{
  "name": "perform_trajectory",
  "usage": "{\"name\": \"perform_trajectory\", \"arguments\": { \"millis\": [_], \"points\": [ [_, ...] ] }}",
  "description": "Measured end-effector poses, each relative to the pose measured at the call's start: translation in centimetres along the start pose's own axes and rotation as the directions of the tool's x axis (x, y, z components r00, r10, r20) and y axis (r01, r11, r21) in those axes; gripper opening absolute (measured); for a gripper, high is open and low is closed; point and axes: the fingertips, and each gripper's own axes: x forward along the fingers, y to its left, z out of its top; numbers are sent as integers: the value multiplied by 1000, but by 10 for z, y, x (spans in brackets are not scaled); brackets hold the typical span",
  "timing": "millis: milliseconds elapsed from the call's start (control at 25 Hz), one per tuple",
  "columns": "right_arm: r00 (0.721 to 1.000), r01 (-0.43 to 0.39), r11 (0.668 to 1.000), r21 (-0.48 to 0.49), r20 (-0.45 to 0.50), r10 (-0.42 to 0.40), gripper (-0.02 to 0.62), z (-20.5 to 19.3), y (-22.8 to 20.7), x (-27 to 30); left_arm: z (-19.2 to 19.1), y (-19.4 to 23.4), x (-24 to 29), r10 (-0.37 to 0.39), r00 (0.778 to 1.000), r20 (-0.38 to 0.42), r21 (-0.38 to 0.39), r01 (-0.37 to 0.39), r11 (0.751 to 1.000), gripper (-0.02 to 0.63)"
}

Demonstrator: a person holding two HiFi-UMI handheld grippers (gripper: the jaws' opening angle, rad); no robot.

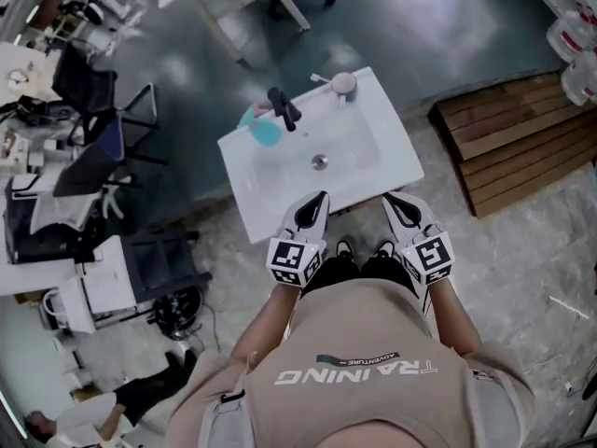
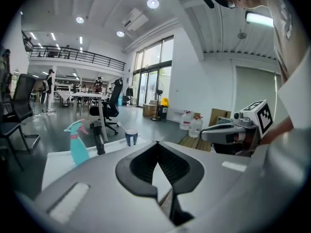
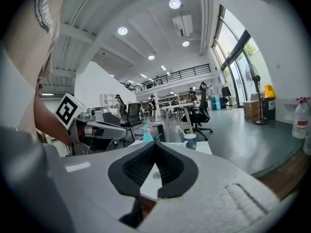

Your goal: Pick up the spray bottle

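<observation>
A teal spray bottle (image 1: 262, 129) with a pink trigger stands at the back left of the white sink top (image 1: 280, 199), beside the black faucet (image 1: 284, 108). In the left gripper view the spray bottle (image 2: 77, 143) is far off to the left; in the right gripper view the spray bottle (image 3: 147, 133) shows just past the jaws. My left gripper (image 1: 322, 197) and right gripper (image 1: 390, 197) hover side by side at the sink's near edge. Both are shut and hold nothing, with the left gripper (image 2: 156, 143) and right gripper (image 3: 155, 143) tips meeting.
A cup (image 1: 343, 84) with a toothbrush stands at the sink's back right corner, and the drain (image 1: 319, 161) is mid-basin. A wooden pallet (image 1: 513, 138) lies to the right. Office chairs (image 1: 93, 91) and desks crowd the left. Water jugs (image 1: 576, 45) are at far right.
</observation>
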Motion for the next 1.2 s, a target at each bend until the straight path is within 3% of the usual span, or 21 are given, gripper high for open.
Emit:
{"name": "perform_trajectory", "arguments": {
  "millis": [240,520,680,1080,1200],
  "points": [
    [992,-128,992,-20,-2,128,2,3,24,43,-5,37,-20,105,994,-9,-18,-105,994,17],
    [979,-198,976,-93,-63,193,2,14,44,75,-6,70,-21,134,990,35,-66,-132,989,17],
    [984,-177,970,-169,-61,168,2,41,34,94,9,92,-8,122,989,79,-43,-119,992,18],
    [995,-96,981,-170,-34,91,2,79,34,151,25,171,-10,158,980,120,-70,-150,986,17],
    [993,-113,977,-183,-57,104,2,80,46,163,24,189,-15,190,975,111,-91,-180,979,17]
  ]
}}
